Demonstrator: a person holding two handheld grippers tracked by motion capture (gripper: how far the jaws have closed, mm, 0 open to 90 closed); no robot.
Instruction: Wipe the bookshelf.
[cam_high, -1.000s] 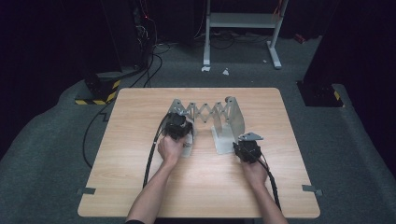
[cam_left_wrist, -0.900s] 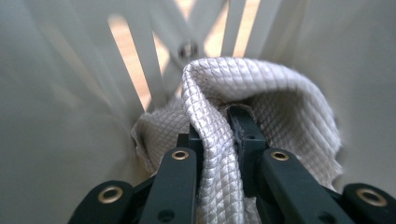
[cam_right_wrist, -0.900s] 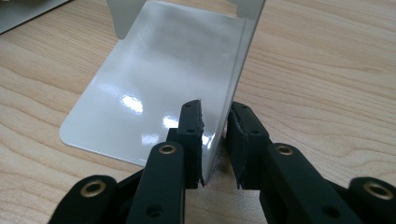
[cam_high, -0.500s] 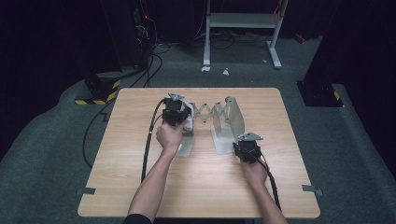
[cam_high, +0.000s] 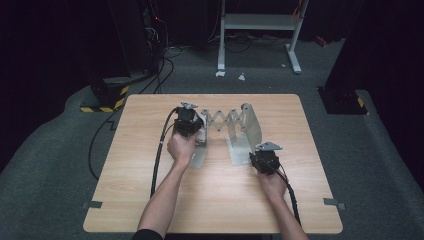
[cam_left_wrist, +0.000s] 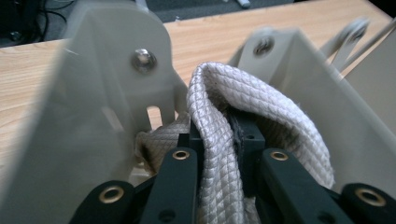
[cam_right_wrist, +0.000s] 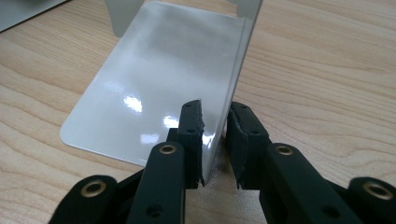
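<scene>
We have the left tool clamped on a fold of pale quilted cloth; in the left gripper view the cloth bulges up between the two black jaws, which are drawn close together on it. The cloth sits between the two grey end plates of an accordion-style metal rack, at the rack's left end, toward the far middle of the bench. A bolt head shows on the nearer plate.

Our right tool is at the rack's right end, near the bench centre. In the right gripper view its jaws straddle the upright edge of the shiny grey L-shaped plate, whose flat foot lies on the wood. The jaws are partly open; we cannot tell whether the pads actually press on the plate edge.

Each tool trails a black cable toward the near edge.
</scene>
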